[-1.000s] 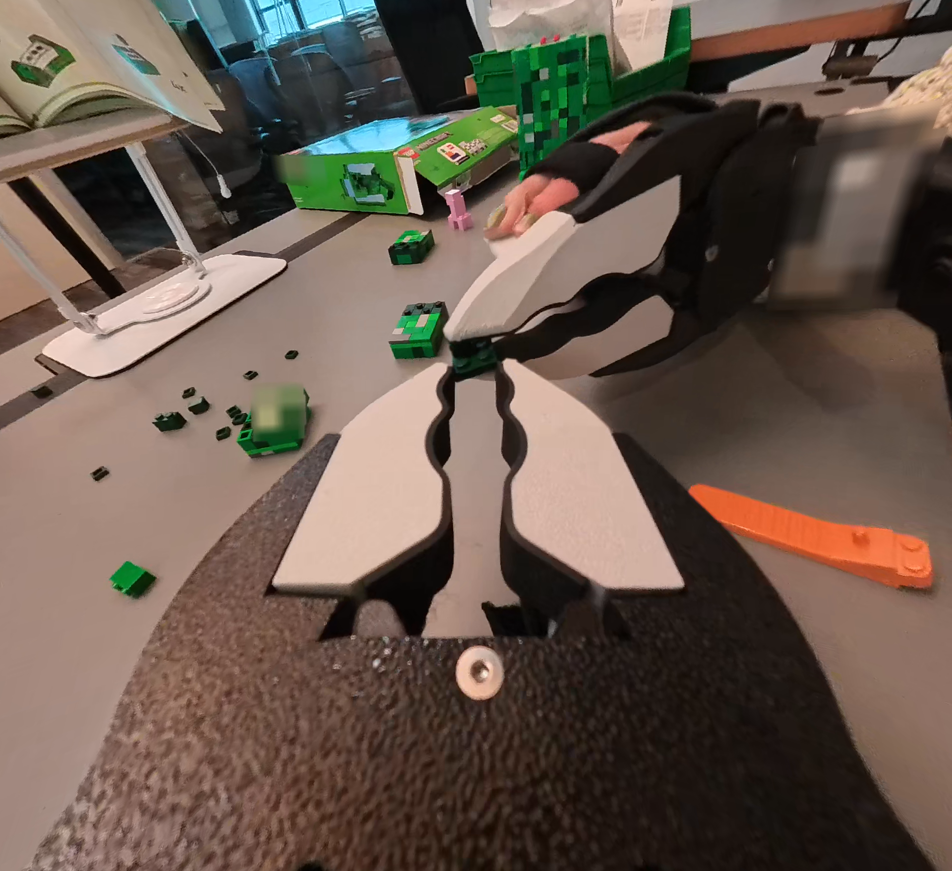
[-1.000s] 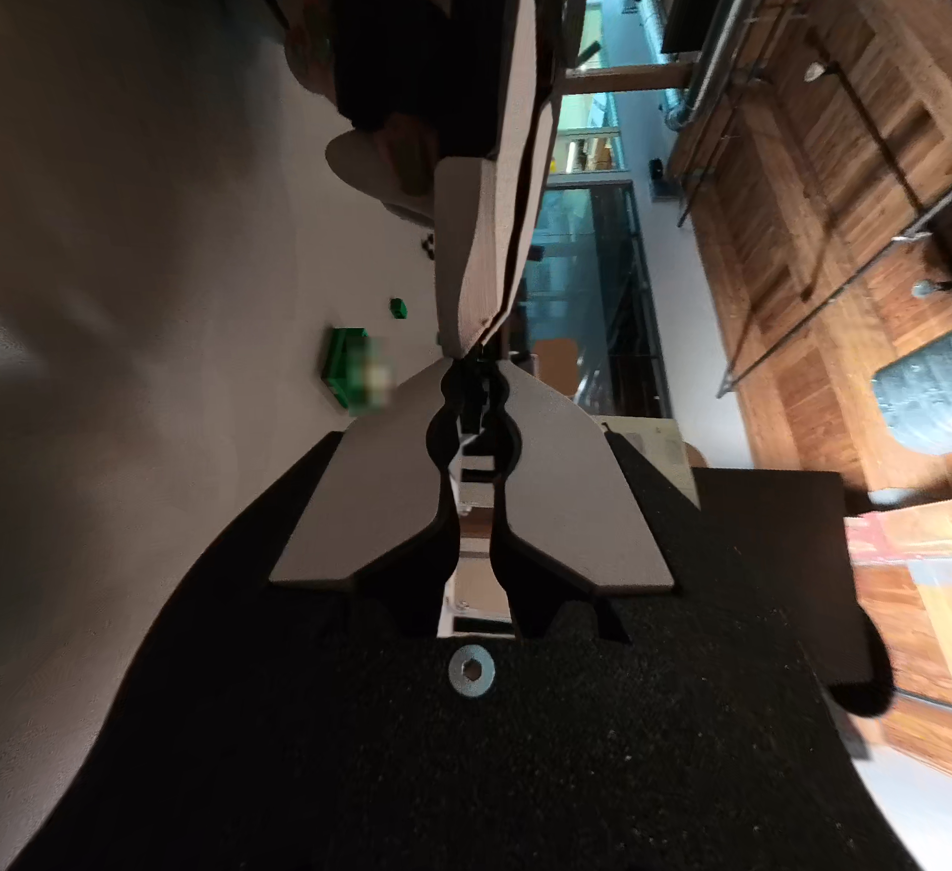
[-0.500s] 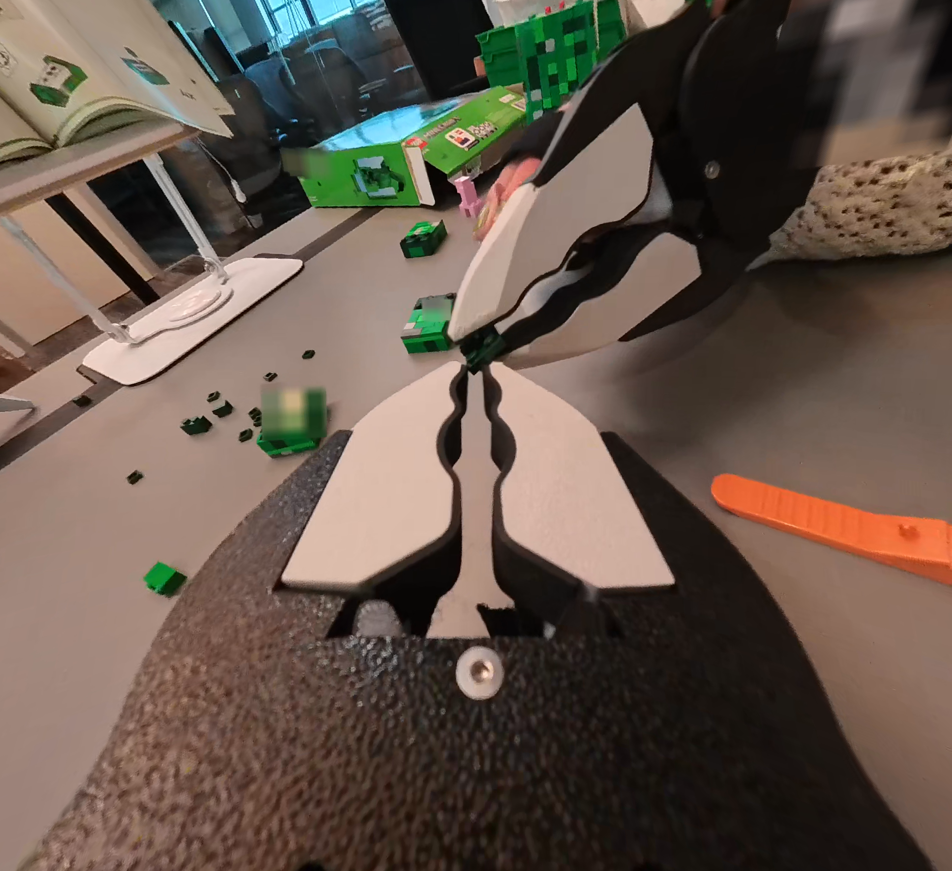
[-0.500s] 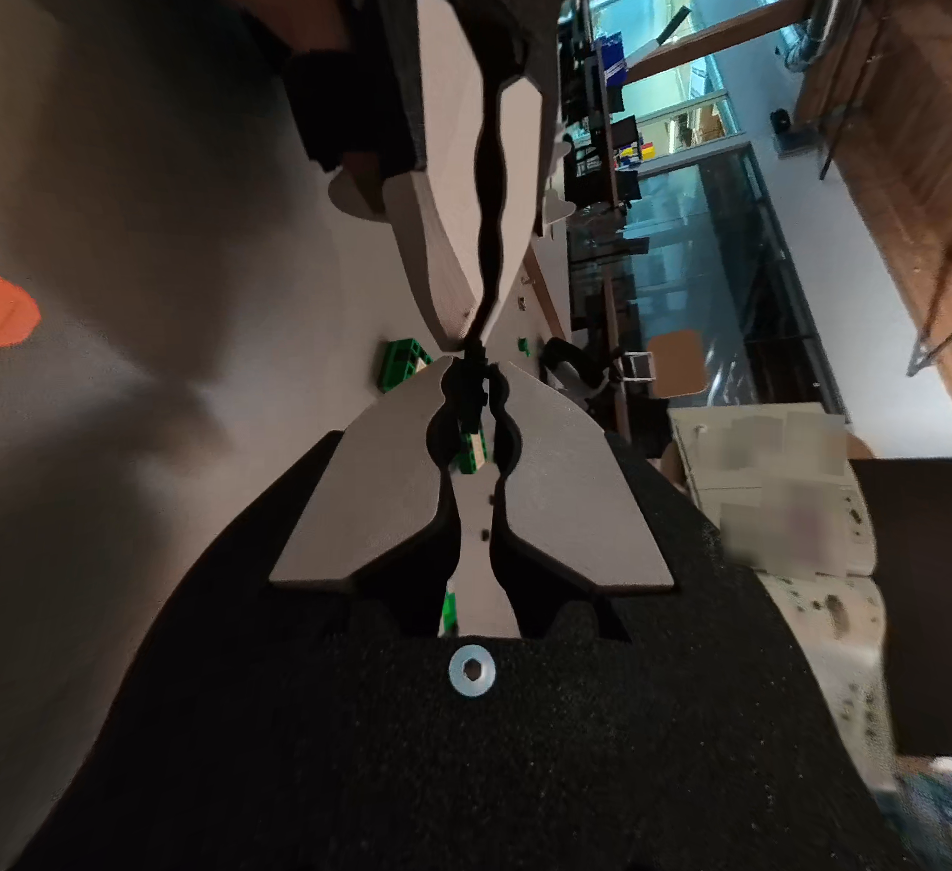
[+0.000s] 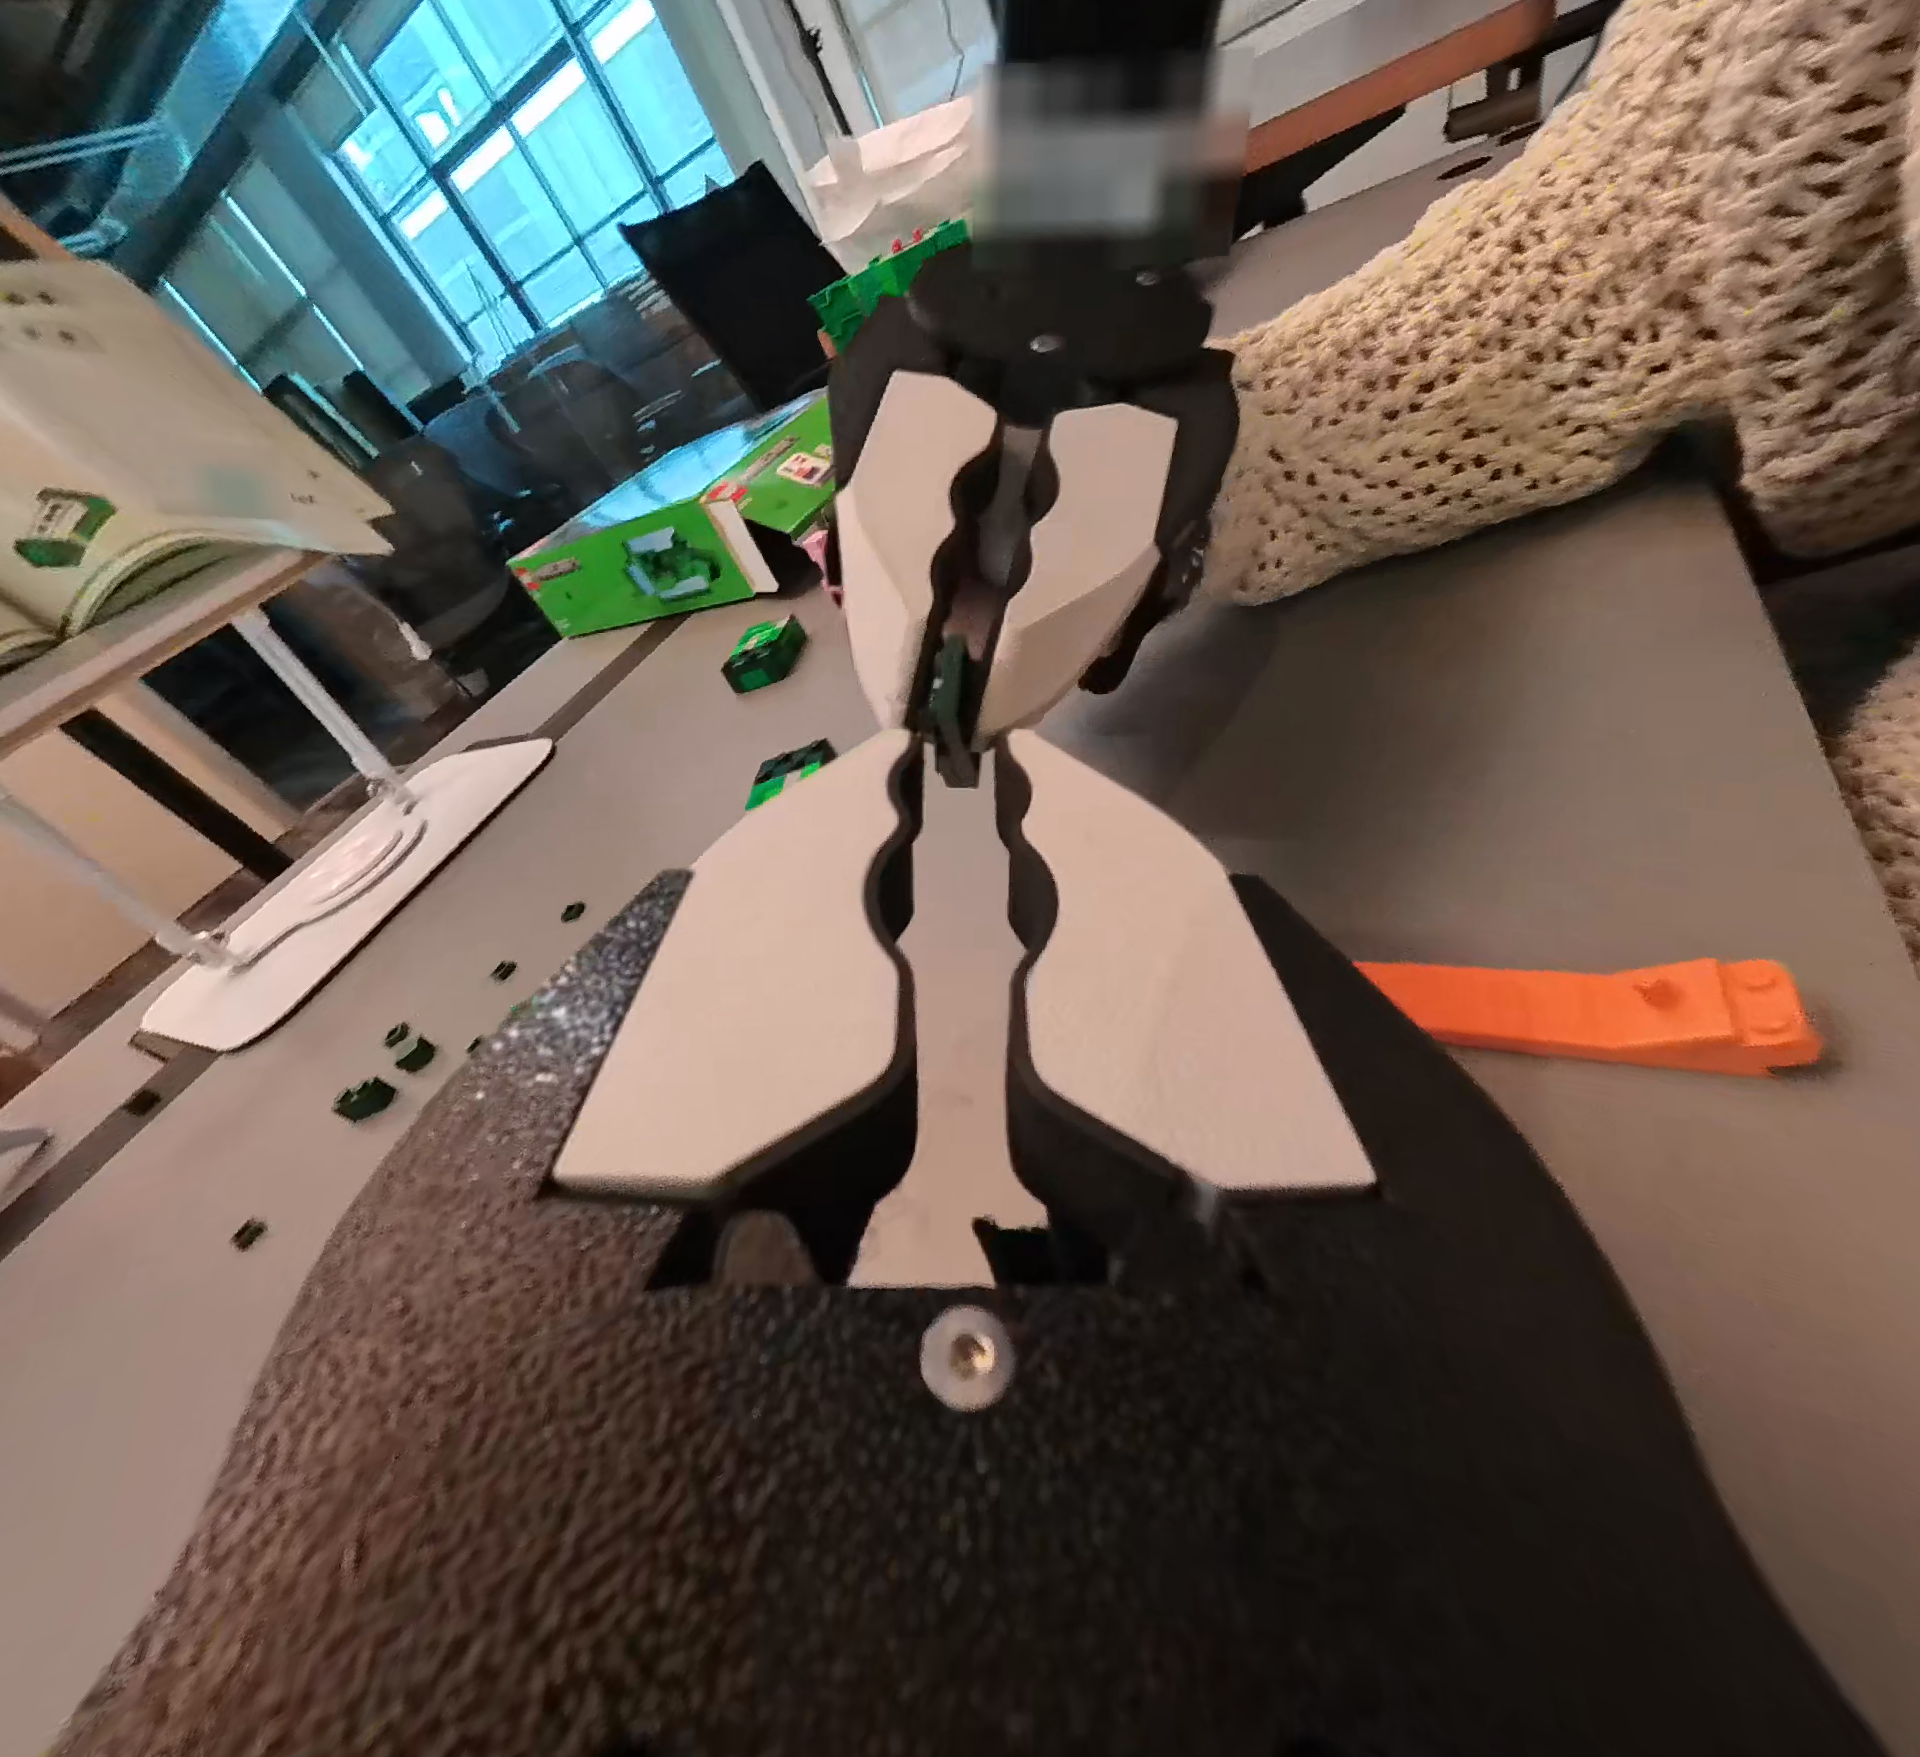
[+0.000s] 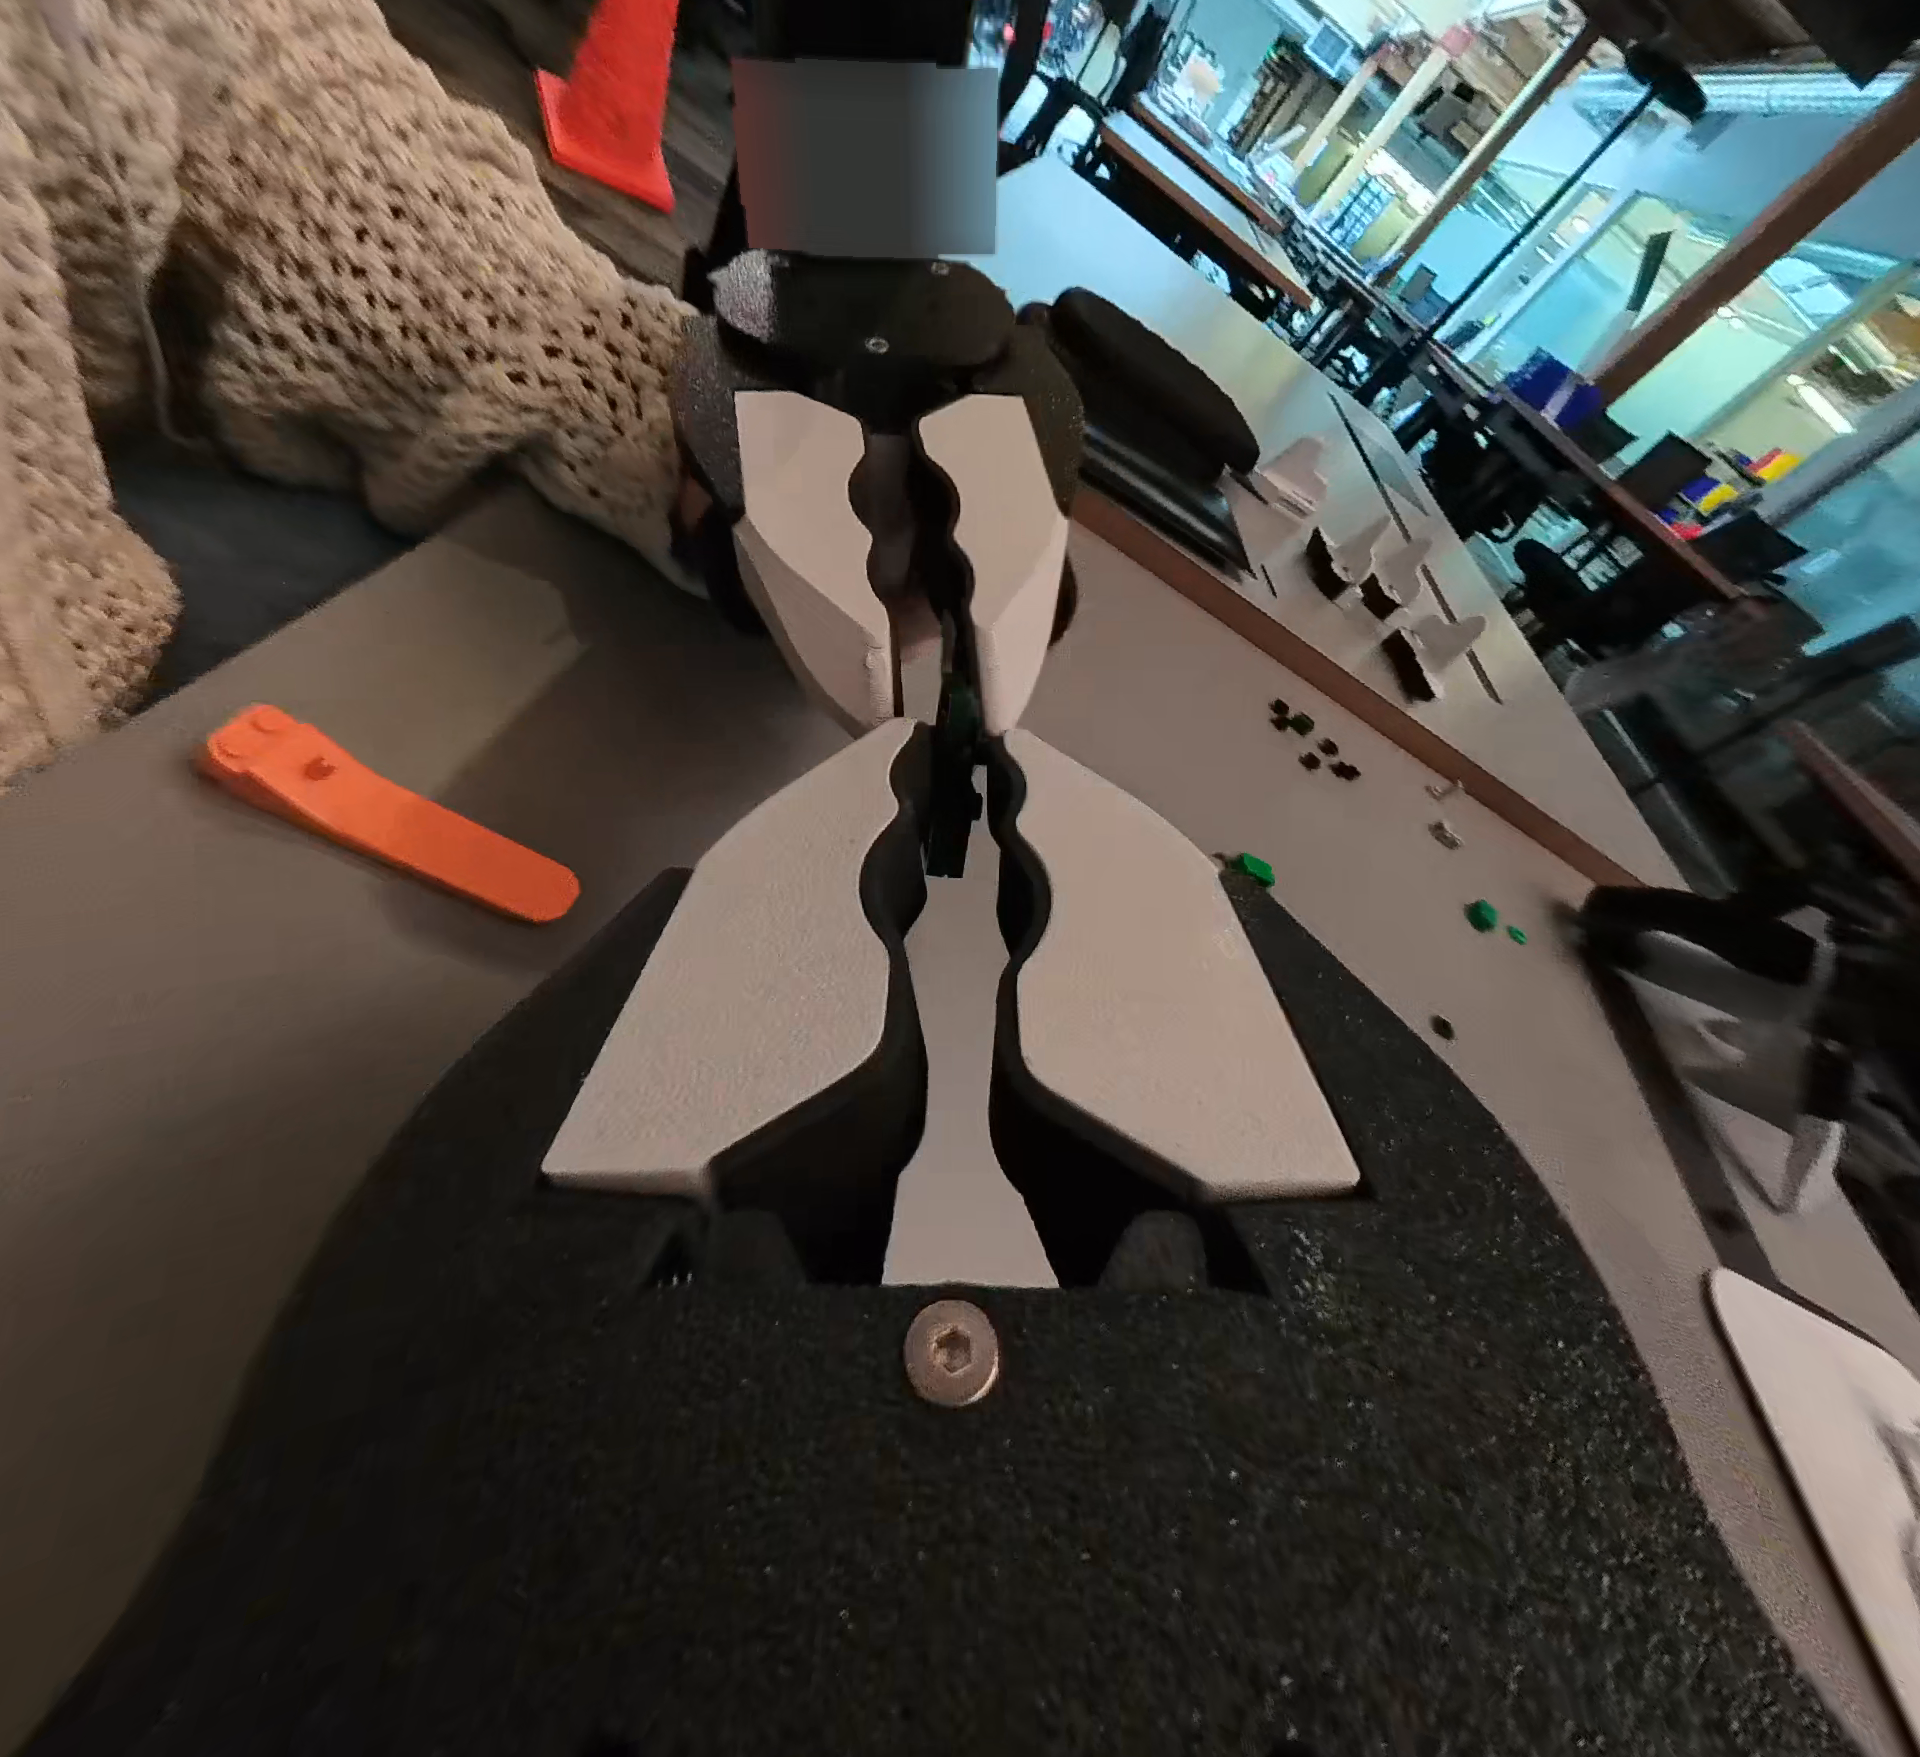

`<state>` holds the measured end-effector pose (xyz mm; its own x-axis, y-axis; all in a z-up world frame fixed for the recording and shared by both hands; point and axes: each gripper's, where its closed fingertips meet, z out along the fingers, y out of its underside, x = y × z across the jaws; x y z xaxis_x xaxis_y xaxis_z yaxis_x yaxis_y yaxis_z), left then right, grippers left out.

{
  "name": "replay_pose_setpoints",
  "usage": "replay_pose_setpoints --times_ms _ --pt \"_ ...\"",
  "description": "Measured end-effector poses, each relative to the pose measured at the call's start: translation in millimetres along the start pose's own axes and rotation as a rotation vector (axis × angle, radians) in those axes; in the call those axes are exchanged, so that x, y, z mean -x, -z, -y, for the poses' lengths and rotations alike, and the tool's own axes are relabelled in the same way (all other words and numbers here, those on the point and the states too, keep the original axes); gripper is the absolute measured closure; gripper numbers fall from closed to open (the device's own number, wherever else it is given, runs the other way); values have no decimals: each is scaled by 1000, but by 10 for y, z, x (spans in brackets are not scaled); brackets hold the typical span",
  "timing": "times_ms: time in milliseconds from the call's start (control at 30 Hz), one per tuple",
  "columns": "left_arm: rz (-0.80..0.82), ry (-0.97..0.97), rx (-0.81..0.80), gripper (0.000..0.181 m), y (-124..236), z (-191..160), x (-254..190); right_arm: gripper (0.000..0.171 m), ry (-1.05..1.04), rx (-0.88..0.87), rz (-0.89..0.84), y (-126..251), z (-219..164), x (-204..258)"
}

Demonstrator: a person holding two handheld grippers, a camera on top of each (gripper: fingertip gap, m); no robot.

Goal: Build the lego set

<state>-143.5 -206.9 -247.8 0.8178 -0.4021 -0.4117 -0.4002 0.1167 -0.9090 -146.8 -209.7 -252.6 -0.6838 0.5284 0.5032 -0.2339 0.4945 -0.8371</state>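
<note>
Dark green lego piece point(image 5: 951, 720) pinched between my two grippers, tip to tip, above the grey table point(image 5: 1455, 772).

I see the piece as a thin, edge-on sliver whose long axis runs along the line joining the two tools. My left gripper point(image 5: 954, 757) is nearly closed at the tips and seems to grasp the near end; my right gripper point(image 5: 951, 668) faces it head-on, clenched on the far end, and in its own view the piece point(image 6: 956, 772) sits between its tips point(image 6: 951, 751). An orange brick separator point(image 5: 1590, 1021) lies flat off to the right. Small green bricks point(image 5: 374, 1089) are scattered at left near a white stand base point(image 5: 343, 886), with two green sub-builds point(image 5: 764, 653) and a green box point(image 5: 655, 564) beyond. A knitted sleeve point(image 5: 1558, 305) rests along the table's far right edge.
</note>
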Motion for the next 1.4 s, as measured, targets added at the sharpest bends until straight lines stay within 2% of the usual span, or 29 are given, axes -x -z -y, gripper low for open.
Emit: replay_pose_setpoints --times_ms 267,533,633,700,900,1000,1167,1400 --pt "-16 -19 -51 171 17 89 -41 162 4 -58 22 21 88 29" --pt "-49 -8 -72 171 21 120 -86 162 36 -45 41 23 123 62" --pt "-56 -18 -86 173 28 146 -103 162 19 -49 70 27 155 79" --pt "-63 -31 -84 180 31 148 -120 162 23 -45 80 25 175 91" --pt "-64 -17 -82 181 22 144 -118 162 45 -23 66 15 179 73" --pt "-35 57 -90 177 35 150 -34 163 89 3 -20 -10 182 -25" --pt "45 281 -86 151 44 88 203 163 334 186 -353 -17 26 -381" --pt "94 451 -49 146 -73 -5 295 163 721 420 -530 -104 -75 -464"
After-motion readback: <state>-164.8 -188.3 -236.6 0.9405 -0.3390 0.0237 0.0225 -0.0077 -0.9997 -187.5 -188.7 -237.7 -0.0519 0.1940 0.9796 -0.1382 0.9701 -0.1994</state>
